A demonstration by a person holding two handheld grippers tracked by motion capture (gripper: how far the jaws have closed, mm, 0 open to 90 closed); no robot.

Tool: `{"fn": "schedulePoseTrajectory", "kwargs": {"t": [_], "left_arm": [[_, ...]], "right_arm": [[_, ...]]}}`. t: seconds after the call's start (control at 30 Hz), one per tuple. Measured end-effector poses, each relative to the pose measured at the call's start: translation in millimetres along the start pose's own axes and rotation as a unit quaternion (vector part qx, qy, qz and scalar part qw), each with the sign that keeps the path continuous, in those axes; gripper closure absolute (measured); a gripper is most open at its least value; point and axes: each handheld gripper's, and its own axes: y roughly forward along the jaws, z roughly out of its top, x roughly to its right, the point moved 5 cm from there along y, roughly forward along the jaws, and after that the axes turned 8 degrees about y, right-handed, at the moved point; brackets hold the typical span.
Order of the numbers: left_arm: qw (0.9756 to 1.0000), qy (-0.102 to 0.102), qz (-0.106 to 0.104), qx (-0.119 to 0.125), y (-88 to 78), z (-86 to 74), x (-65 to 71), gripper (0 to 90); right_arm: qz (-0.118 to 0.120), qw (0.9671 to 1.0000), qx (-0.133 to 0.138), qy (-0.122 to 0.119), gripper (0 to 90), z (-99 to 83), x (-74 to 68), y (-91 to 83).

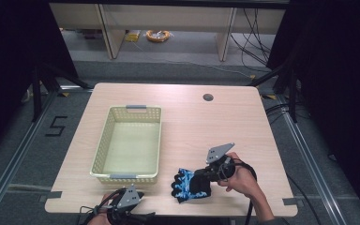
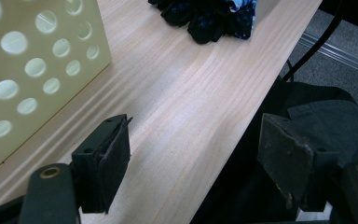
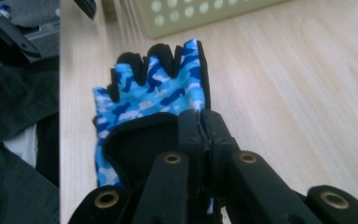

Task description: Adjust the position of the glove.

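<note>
A fingerless glove [image 1: 188,184] in blue camouflage with black trim lies near the table's front edge, right of the basket. My right gripper [image 1: 200,176] is shut on the glove's black cuff; in the right gripper view the two jaws meet on the cuff edge [image 3: 200,122] and the glove [image 3: 161,88] spreads out ahead of them. My left gripper [image 1: 140,194] rests at the front edge of the table, open, with bare wood between its pads [image 2: 114,158]. The glove [image 2: 209,14] shows at the top of the left gripper view.
A cream perforated basket [image 1: 102,150] with nothing in it stands left of centre; its wall [image 2: 32,70] is close to my left gripper. A round cable hole [image 1: 208,97] sits at the table's back right. The table edge [image 2: 242,121] runs just past my left gripper.
</note>
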Motion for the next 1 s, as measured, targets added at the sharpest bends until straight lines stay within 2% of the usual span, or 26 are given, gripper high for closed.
{"fn": "schedulePoseTrajectory", "kwargs": {"t": [0.07,0.13,0.17,0.23,0.27,0.33,0.37,0.43,0.47,0.5,0.53,0.57,0.6,0.63,0.67,0.73,0.77,0.8,0.83,0.87,0.9,0.93,0.97,1.0], "left_arm": [[1.0000,-0.005,-0.001,0.005,0.9,0.9,0.7,24.8],[1.0000,-0.005,-0.002,0.002,2.2,0.7,0.6,24.8],[0.9999,-0.011,0.000,-0.001,3.4,-0.1,1.4,24.8],[0.9999,-0.010,-0.006,-0.001,4.4,0.1,3.1,24.9],[1.0000,0.002,-0.003,-0.004,3.6,0.5,2.3,25.0],[1.0000,-0.005,-0.003,0.000,5.2,1.8,3.7,25.1],[1.0000,0.005,-0.003,0.004,5.3,3.1,3.0,25.2],[1.0000,-0.002,-0.004,-0.003,6.0,2.8,3.3,25.3],[1.0000,0.005,-0.002,0.000,7.4,3.9,2.4,25.4],[1.0000,-0.005,-0.002,0.004,8.4,4.4,3.9,25.6],[1.0000,0.004,-0.005,-0.001,8.3,4.5,3.2,25.8],[1.0000,0.004,-0.005,-0.001,8.3,4.5,3.2,25.9],[1.0000,-0.003,-0.007,0.002,9.1,5.3,4.5,25.9],[1.0000,0.007,-0.003,-0.004,8.2,5.2,3.0,26.1],[0.9999,0.011,-0.003,0.002,8.4,6.5,2.7,26.2],[0.9999,0.011,0.000,0.003,9.1,7.4,2.2,26.5],[0.9999,0.011,0.000,0.003,9.1,7.4,2.2,26.5],[1.0000,0.001,-0.002,0.005,10.9,8.8,4.3,26.5],[1.0000,0.001,-0.002,0.005,10.9,8.8,4.3,26.6],[0.9999,0.012,-0.001,0.004,12.9,10.3,4.0,26.8],[0.9999,0.008,-0.007,0.004,13.9,11.3,5.5,26.8],[0.9998,0.018,-0.001,0.003,14.9,12.5,4.6,27.1],[0.9999,0.010,-0.004,0.007,16.9,14.1,6.2,27.2],[0.9997,0.022,-0.003,0.003,17.5,15.7,5.2,27.2]], "right_arm": [[0.000,0.9999,-0.006,-0.015,87.3,0.4,1.7,6.2],[-0.002,0.9998,-0.011,-0.014,86.4,0.3,2.3,9.4],[-0.005,0.9997,-0.019,-0.016,86.0,-0.6,2.6,11.5],[-0.019,0.9990,-0.038,-0.016,85.2,-3.7,3.5,14.8],[-0.018,0.9990,-0.040,-0.011,85.1,-4.6,3.8,16.9],[-0.023,0.9988,-0.042,-0.008,84.2,-5.7,3.7,19.0],[-0.025,0.9989,-0.037,-0.016,83.7,-4.5,4.8,20.0],[-0.022,0.9990,-0.037,-0.013,83.0,-4.1,3.5,19.4],[-0.025,0.9989,-0.030,-0.027,81.2,-2.4,5.4,20.0],[-0.024,0.9990,-0.032,-0.020,80.4,-2.7,4.3,19.3],[-0.032,0.9988,-0.034,-0.014,78.5,-2.8,4.1,17.4],[-0.040,0.9987,-0.030,0.002,77.0,-3.2,4.3,16.1],[-0.043,0.9988,-0.022,0.011,76.4,-2.4,3.3,13.9],[-0.044,0.9987,-0.018,0.018,74.7,-2.0,2.0,10.9],[-0.052,0.9981,-0.008,0.032,73.3,-0.9,0.1,6.9],[-0.074,0.9957,0.016,0.054,71.5,0.5,-2.2,-1.6],[-0.074,0.9957,0.016,0.054,71.5,0.5,-2.2,-1.6],[-0.082,0.9934,0.029,0.075,71.1,0.6,-5.2,-11.8],[-0.088,0.9920,0.039,0.082,71.0,-0.2,-6.4,-15.3],[-0.095,0.9905,0.041,0.091,70.7,-2.0,-7.4,-19.0],[-0.106,0.9870,0.045,0.112,70.5,-5.2,-9.2,-21.6],[-0.112,0.9849,0.049,0.122,69.7,-9.0,-10.3,-22.3],[-0.119,0.9833,0.048,0.129,68.8,-13.9,-10.5,-24.6],[-0.117,0.9807,0.046,0.150,68.6,-19.4,-11.5,-26.7]]}}
